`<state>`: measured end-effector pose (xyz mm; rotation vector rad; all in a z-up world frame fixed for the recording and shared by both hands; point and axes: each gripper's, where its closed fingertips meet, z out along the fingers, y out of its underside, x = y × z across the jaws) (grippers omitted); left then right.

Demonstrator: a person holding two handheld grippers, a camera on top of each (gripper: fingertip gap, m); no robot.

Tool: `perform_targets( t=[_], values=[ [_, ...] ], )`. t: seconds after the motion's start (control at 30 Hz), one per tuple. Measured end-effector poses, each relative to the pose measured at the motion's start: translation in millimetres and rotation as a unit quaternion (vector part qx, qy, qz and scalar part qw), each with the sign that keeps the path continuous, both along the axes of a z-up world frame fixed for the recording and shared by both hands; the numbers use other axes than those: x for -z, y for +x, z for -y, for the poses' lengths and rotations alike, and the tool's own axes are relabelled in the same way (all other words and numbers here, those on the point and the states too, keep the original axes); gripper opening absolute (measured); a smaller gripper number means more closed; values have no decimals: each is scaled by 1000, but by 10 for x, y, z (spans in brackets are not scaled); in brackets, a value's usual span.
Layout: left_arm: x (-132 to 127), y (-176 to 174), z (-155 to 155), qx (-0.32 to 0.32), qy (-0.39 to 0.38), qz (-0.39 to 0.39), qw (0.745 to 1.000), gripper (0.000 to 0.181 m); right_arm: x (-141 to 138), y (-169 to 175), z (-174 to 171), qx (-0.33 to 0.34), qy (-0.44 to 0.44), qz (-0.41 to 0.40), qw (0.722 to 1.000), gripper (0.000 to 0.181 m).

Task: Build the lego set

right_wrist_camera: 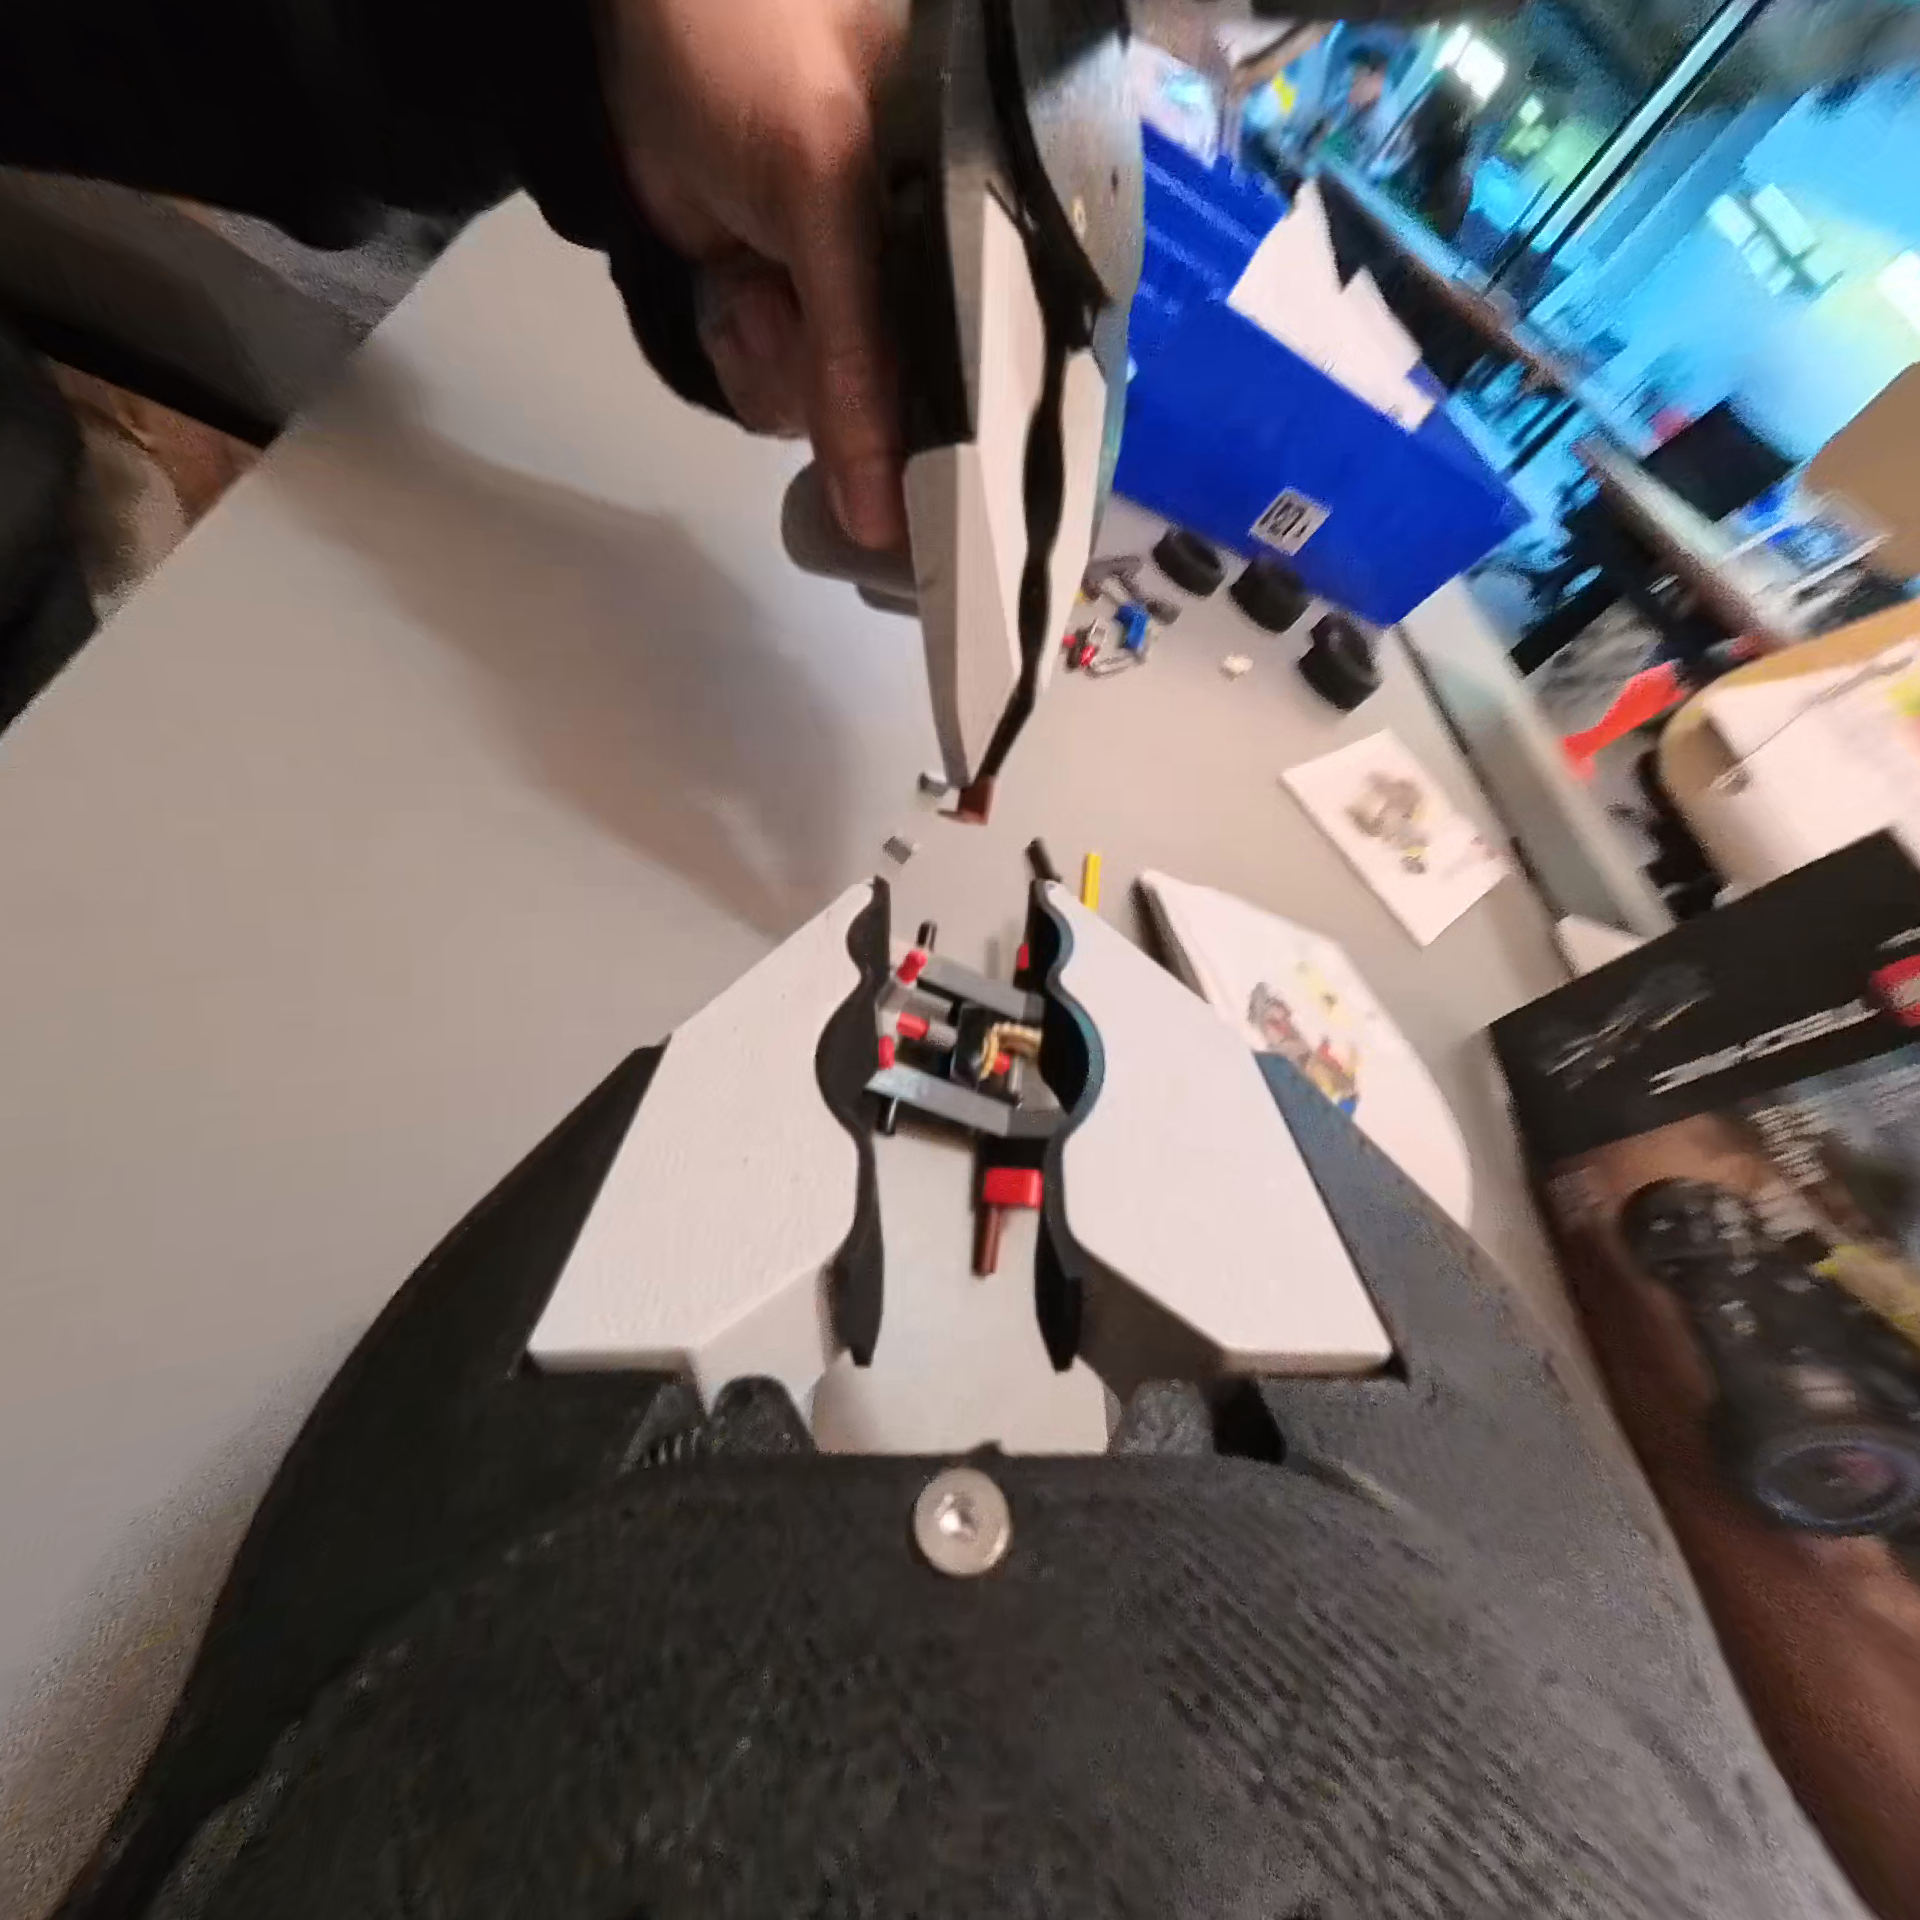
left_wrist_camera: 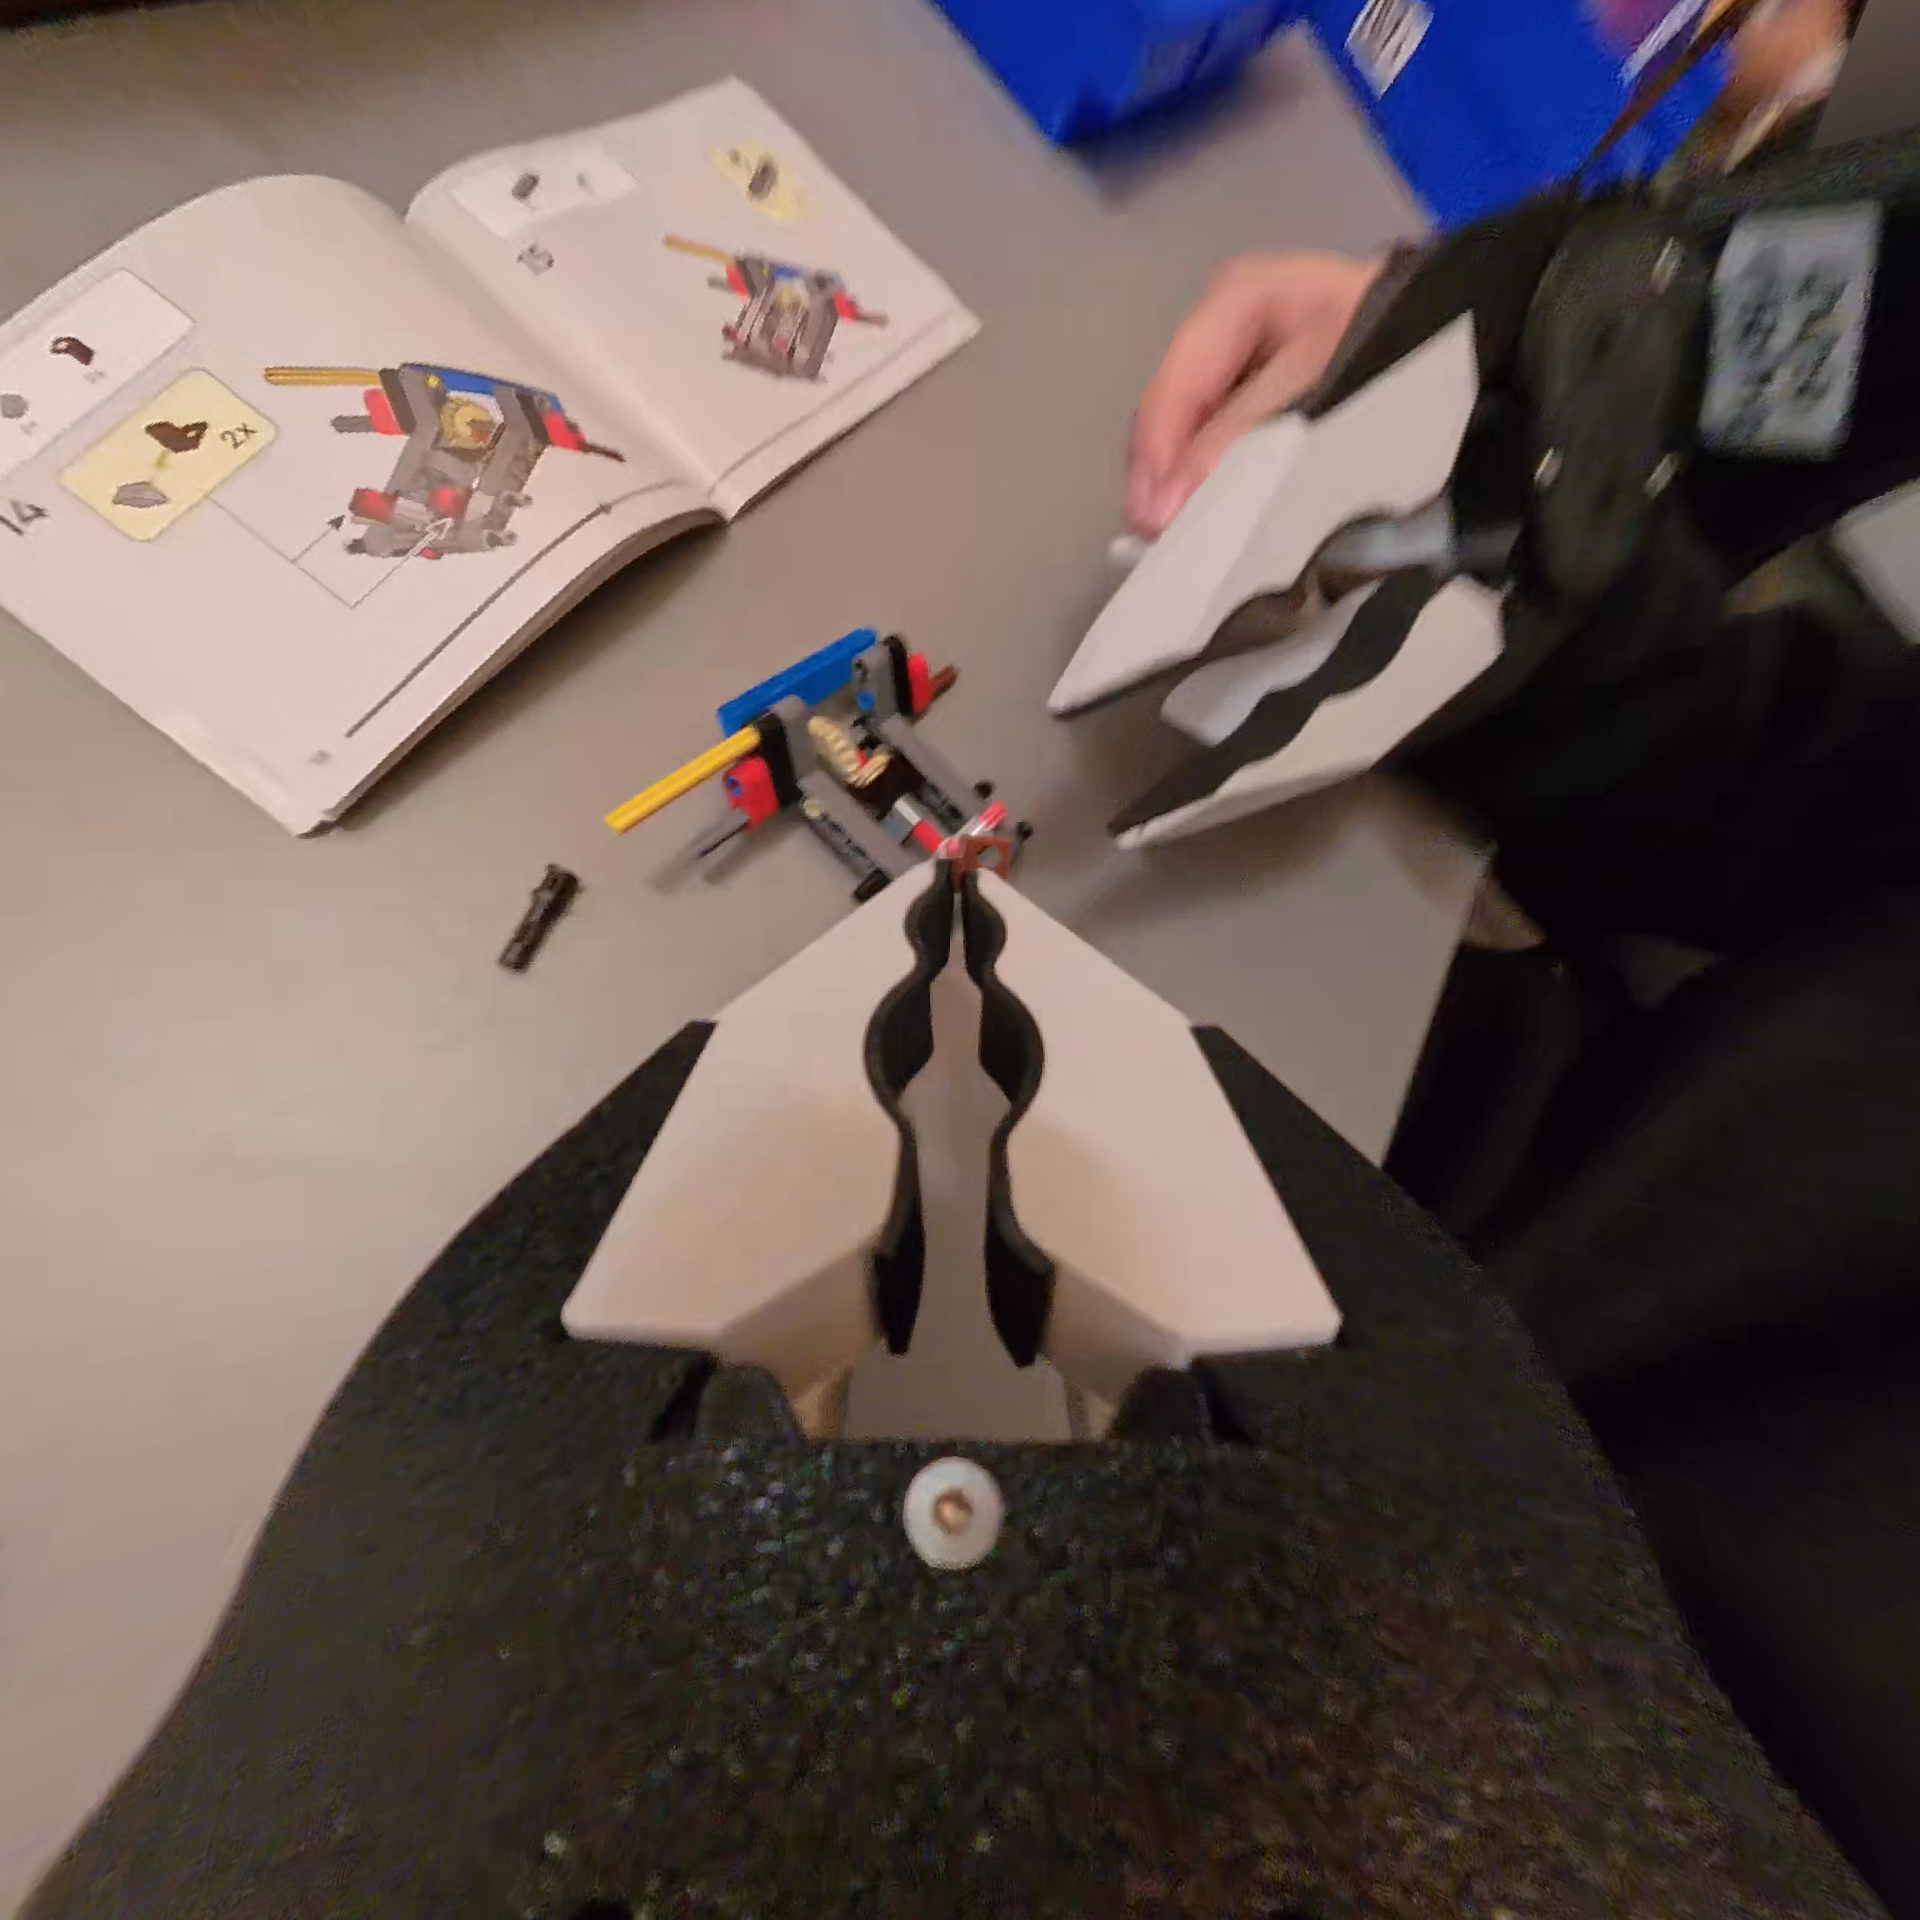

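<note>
**Two handheld grippers over a part-built lego model**

A grey table [left_wrist_camera: 260,1091] holds an open instruction booklet [left_wrist_camera: 416,436], with blue boxes [left_wrist_camera: 1143,62] at its far edge. The right gripper [right_wrist_camera: 956,904] reaches in low, its fingers spread apart around the lego model [right_wrist_camera: 966,1060] (grey frame, red pins, a tan gear), which lies on the table between them. The left gripper [left_wrist_camera: 954,873], held by a hand [right_wrist_camera: 769,208], points steeply down with its fingers pinched on a small reddish-brown piece [left_wrist_camera: 982,854] just above the model's near end. A loose black pin [left_wrist_camera: 540,916] lies to the model's left.
</note>
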<state>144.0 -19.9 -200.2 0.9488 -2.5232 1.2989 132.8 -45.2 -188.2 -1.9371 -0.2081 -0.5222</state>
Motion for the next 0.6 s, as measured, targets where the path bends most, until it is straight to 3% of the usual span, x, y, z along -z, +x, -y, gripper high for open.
perform_targets(
  t=[0.2,0.6],
  values=[
    [-193,-84,129,-9,-96,-48,994,0,-50,5,-128,30,-16,132,991,18],
    [-218,-86,202,-10,-123,-50,991,0,-140,8,-130,36,15,135,990,6]
  ],
)
